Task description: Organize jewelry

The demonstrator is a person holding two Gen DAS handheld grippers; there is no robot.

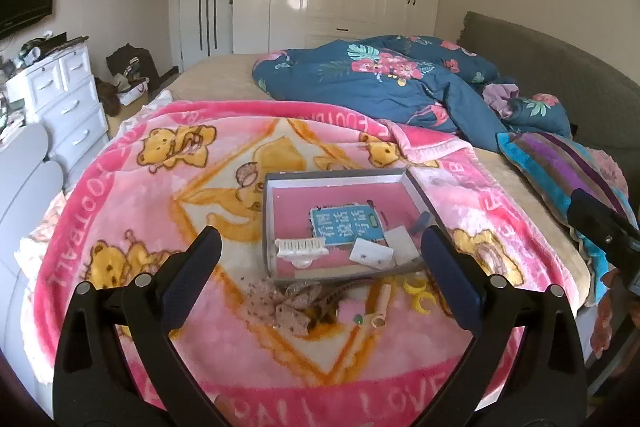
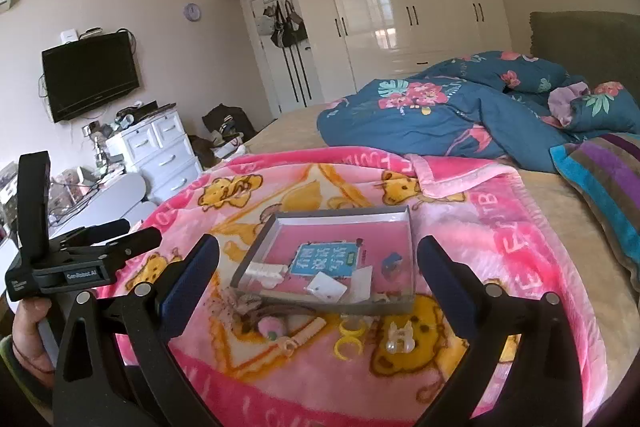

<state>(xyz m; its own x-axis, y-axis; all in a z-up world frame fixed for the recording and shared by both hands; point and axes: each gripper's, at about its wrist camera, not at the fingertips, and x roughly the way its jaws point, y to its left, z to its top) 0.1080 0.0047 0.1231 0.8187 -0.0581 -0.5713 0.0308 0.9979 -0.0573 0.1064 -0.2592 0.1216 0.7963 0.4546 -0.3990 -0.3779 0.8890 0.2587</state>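
Note:
A shallow grey box [image 1: 336,178] [image 2: 256,251] with a pink floor lies on the pink bear blanket [image 1: 100,195] [image 2: 520,227]. Inside are a teal card [image 1: 344,225] [image 2: 324,259], a white comb clip [image 1: 301,249] [image 2: 266,271], white earring cards [image 1: 370,253] [image 2: 326,287] and a blue item [image 2: 391,262]. Loose pieces lie in front of the box: a brown bow [image 1: 296,307], yellow clips [image 1: 418,293] [image 2: 350,337], a beige clip [image 1: 382,305] [image 2: 306,337], a clear clip [image 2: 400,339] and a pink pompom [image 2: 271,327]. My left gripper [image 1: 320,279] and right gripper [image 2: 318,285] both stand open above them, holding nothing.
A blue floral duvet [image 1: 384,83] [image 2: 440,111] and a striped pillow [image 1: 560,171] [image 2: 600,179] lie further back and right on the bed. A white drawer unit [image 1: 64,95] [image 2: 164,151] stands left of it. The other gripper shows in each view, held by a hand [image 2: 28,339].

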